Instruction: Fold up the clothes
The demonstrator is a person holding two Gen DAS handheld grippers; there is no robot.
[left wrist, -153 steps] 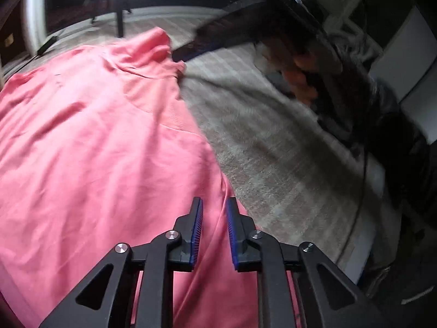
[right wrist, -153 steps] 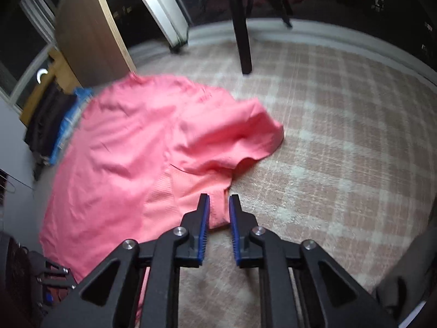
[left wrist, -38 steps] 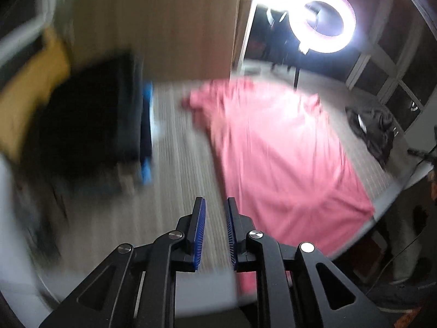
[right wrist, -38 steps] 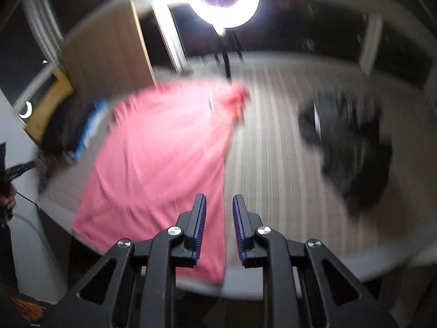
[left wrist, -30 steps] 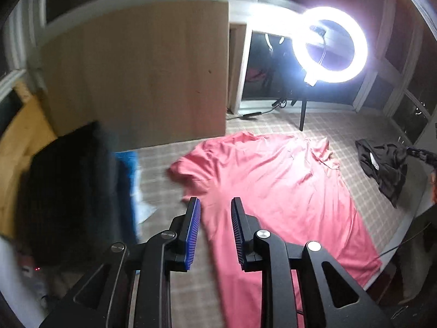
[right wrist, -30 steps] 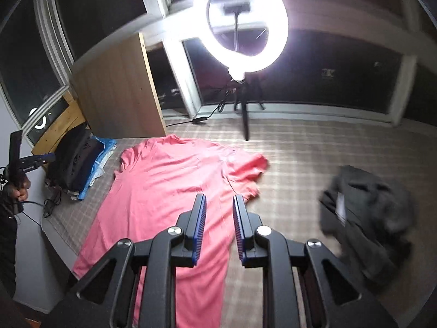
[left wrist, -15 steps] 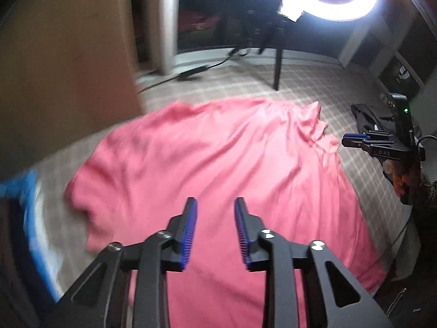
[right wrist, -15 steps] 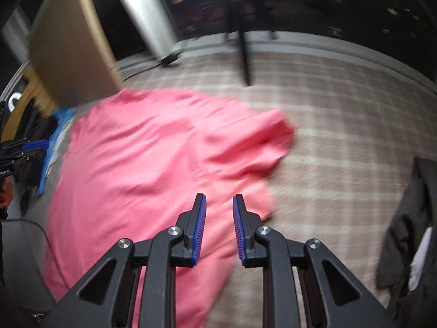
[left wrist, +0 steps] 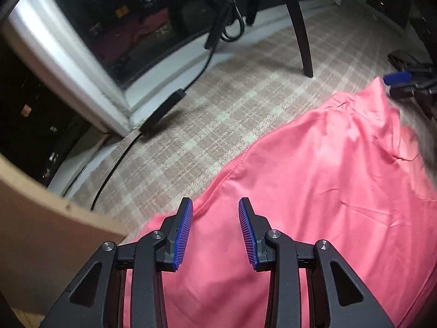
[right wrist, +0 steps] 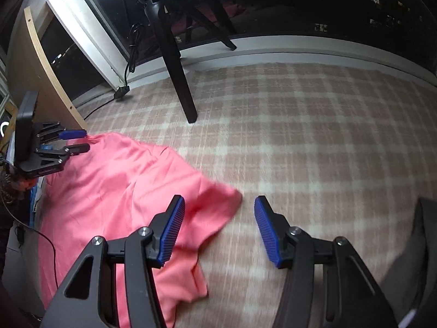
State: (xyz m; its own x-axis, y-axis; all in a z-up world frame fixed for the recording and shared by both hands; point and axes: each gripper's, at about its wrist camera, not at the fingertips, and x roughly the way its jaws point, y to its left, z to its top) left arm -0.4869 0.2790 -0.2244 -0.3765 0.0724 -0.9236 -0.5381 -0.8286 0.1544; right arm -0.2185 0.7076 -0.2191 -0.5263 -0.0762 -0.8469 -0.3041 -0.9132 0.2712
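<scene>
- The pink shirt (right wrist: 114, 191) lies spread flat on a checked beige carpet (right wrist: 300, 142), in the left half of the right wrist view.
- Its long axis runs from the lower left of that view toward the upper middle, so the garment points toward the window wall; the lower end goes out of the picture.
- One short sleeve (right wrist: 215, 199) sticks out to the right, across the long axis, and it is a little crumpled.
- In the left wrist view the same shirt (left wrist: 314, 191) fills the lower right, and its stitched edge (left wrist: 232, 169) runs diagonally over the carpet (left wrist: 218, 114).
- The right claw (right wrist: 218, 229) is above the sleeve. Its jaws are opening; the sleeve tip lies under the gap, but the blue pads (right wrist: 172, 229) do not press on any cloth.
- The left claw (left wrist: 215, 235) is above the shoulder part of the shirt. Its jaws are partly apart, with pink cloth seen behind the gap, and nothing is gripped.
- Each claw is seen also from the other camera: the left claw (right wrist: 75, 140) at the far left corner of the shirt, the right claw (left wrist: 398, 82) at the right edge, blurred.
- A dark tripod leg (right wrist: 180, 82) stands on the carpet beyond the shirt.
- A black cable (left wrist: 164, 112) lies along the white window frame (left wrist: 68, 68).
- A light wooden panel (right wrist: 41, 68) stands at the left.
- A dark garment (right wrist: 409, 259) lies at the lower right.
</scene>
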